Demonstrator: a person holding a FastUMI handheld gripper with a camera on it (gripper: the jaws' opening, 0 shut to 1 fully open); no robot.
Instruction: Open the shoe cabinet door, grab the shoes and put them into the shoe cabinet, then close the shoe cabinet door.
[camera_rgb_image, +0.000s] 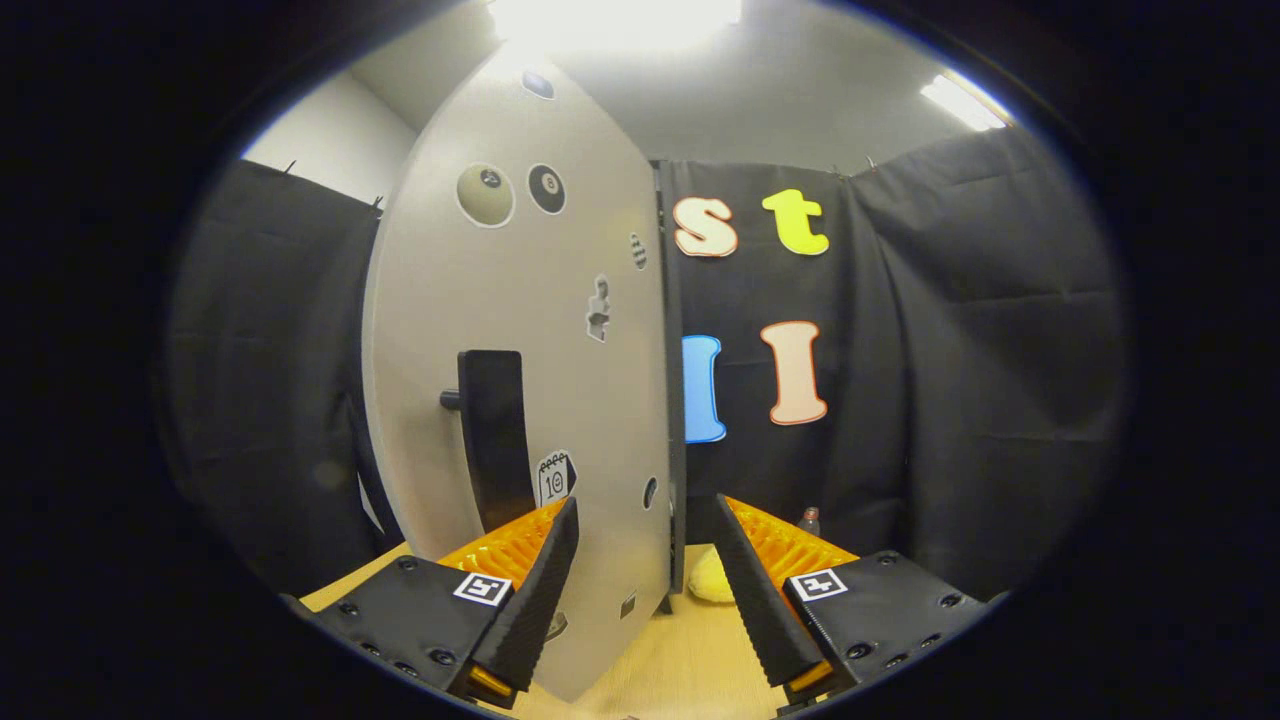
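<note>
The claw (645, 575) is spread wide and holds nothing. The pale cabinet door (520, 380) stands upright just ahead, its free edge rising between the fingers. Its dark handle (493, 435), long axis vertical, lies above the left finger, not between them.

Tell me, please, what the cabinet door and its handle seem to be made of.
The cabinet door looks like painted or laminated board, pale grey and matte: flat, thin-edged, with stickers on it. Its handle looks like matte black plastic or coated metal; I cannot tell which. The gripper is open just before the door's edge.
</note>
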